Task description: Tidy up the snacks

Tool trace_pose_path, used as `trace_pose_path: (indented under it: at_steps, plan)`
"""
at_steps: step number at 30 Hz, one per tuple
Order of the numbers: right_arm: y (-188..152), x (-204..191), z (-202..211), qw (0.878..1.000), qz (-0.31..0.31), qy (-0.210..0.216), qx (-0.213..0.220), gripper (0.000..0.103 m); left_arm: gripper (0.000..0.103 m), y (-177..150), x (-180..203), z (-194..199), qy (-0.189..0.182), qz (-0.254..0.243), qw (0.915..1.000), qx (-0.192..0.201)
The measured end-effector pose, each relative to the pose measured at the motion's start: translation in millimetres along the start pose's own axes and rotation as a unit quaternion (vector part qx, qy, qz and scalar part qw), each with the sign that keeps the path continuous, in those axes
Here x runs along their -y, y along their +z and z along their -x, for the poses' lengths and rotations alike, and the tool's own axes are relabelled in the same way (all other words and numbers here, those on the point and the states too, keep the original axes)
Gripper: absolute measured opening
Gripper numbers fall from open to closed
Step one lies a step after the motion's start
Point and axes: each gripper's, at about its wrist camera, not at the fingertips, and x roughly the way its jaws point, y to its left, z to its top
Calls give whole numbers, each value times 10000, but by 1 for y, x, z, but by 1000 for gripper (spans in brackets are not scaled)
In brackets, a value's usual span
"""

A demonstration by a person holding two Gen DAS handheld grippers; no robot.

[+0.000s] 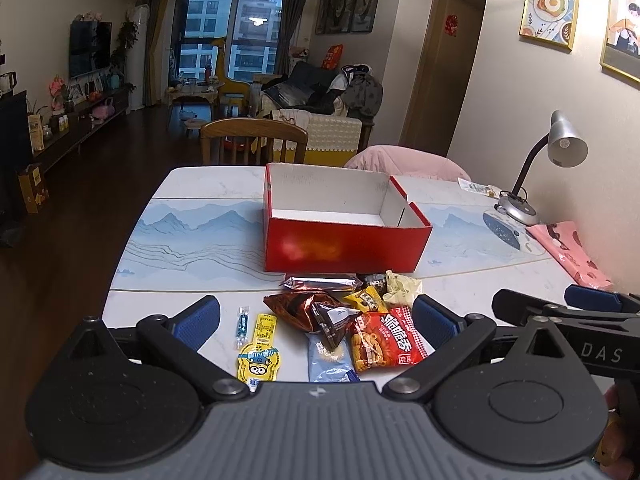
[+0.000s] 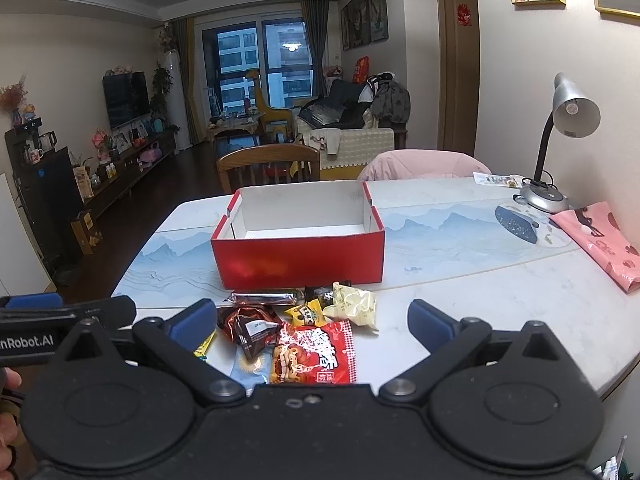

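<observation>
An open red box with a white inside stands empty on the table; it also shows in the right wrist view. In front of it lies a pile of snack packets: a red packet, a brown packet, a silver-brown bar, a pale yellow packet, a light blue packet, a yellow sachet and a small blue candy. My left gripper is open above the pile. My right gripper is open, also just before the pile.
A grey desk lamp stands at the table's right rear, with a pink bag beside it. A wooden chair and a pink-covered chair stand behind the table. The table's left edge drops to dark floor.
</observation>
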Motion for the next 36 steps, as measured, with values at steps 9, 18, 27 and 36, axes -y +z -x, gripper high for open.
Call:
trace_pose_path:
  at_steps: [9,18,27,36]
  plan:
    - [0,1,-2,10000,-1,11,-14,102,103,1,0,-1,21,-18,10000,13]
    - [0,-1,-4,10000,1,8,-21,102,103,-3,-1,4,41,-71,9999,85]
    - [0,-2,-3,10000,14,-8,37,102,103,-3,-1,6,66,-102,9998,156]
    - [0,-2,2,10000,13,-9,60,102,103,-3,0,9,28,-83,9998,164]
